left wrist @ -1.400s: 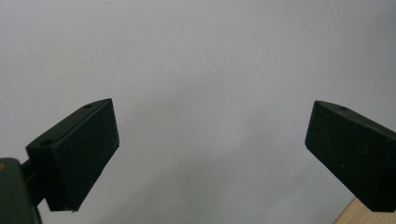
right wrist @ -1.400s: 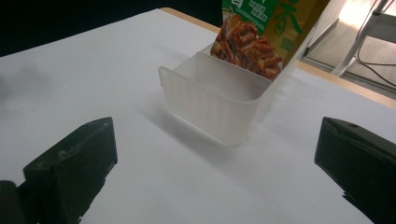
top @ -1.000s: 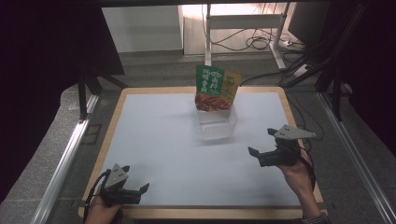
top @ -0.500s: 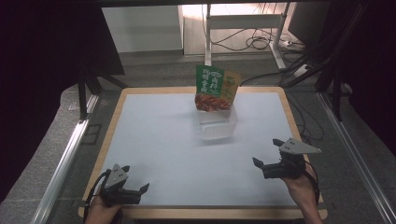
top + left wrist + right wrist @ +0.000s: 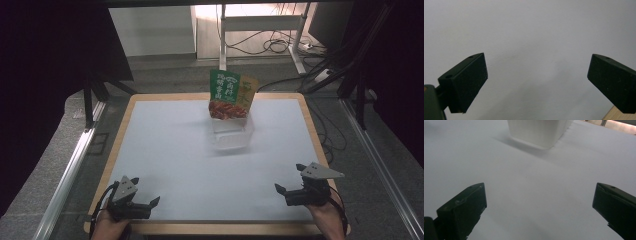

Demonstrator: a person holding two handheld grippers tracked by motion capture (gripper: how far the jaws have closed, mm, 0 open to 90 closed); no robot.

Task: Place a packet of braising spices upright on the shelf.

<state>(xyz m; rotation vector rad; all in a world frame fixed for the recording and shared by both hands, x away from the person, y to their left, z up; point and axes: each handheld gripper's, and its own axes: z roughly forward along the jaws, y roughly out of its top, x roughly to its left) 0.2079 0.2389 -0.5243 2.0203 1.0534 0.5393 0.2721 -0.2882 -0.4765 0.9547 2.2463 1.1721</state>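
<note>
Resting at the near right corner of the counter, the right gripper [image 5: 290, 192] is empty, jaws wide apart, nose aimed toward the middle. Its own view looks low across the sheet at the clear plastic rectangular tub [image 5: 537, 131], well ahead. Left gripper [image 5: 145, 205] sits at the near left corner, jaws likewise spread with nothing between them; the left gripper view looks straight down on bare white surface. Both hands low and pulled back to the near edge, likely a parked or ready stance, work area left free.

Outward: white-topped, wood-rimmed counter [image 5: 165, 150]. Tub [image 5: 231, 132] stands upright past centre toward the far edge, well apart from both grippers. A green-and-red printed snack packet [image 5: 227, 95] stands upright in it, top poking out and leaning slightly, so the tub seems to serve as holder.

Count: two grippers, one tub, one packet.
</note>
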